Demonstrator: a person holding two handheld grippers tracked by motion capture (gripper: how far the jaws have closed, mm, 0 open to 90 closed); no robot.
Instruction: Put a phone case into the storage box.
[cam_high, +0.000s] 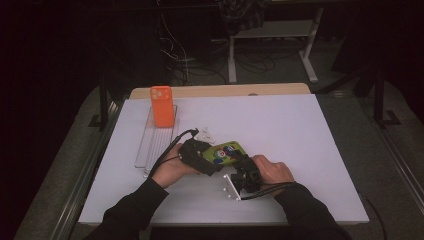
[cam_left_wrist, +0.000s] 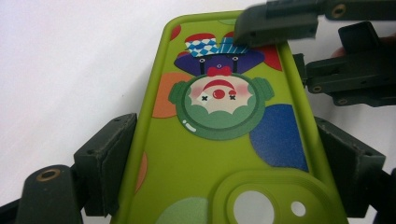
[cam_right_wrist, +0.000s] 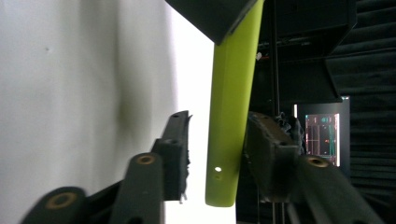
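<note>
Near the front edge of the white surface (cam_high: 300, 150), the person's two hands meet around a green phone case (cam_high: 227, 151) printed with a clown face. The left gripper (cam_high: 207, 159) is clamped on the case: in the left gripper view its two black jaws press against the long side edges of the green phone case (cam_left_wrist: 219, 140), near the end with the camera cutout, and the printed back faces the camera. The right gripper (cam_high: 242, 170) comes in from the opposite end. In the right gripper view the green phone case (cam_right_wrist: 229, 130) appears edge-on between the jaws; one jaw lies against its face, while a narrow gap shows between the other jaw and the case, so this gripper is not fully closed on it. In the left gripper view the right gripper (cam_left_wrist: 299, 42) sits at the far end of the case, one jaw overlapping the top of the clown print. The case is held off the surface between the two grippers.

Just in front of the right hand lies a small white bracket (cam_high: 231, 186). Farther back on the left, a clear tray (cam_high: 155, 142) lies flat with an orange phone case (cam_high: 162, 106) standing at its far end. A small white piece (cam_high: 205, 134) rests just beyond the grippers.
</note>
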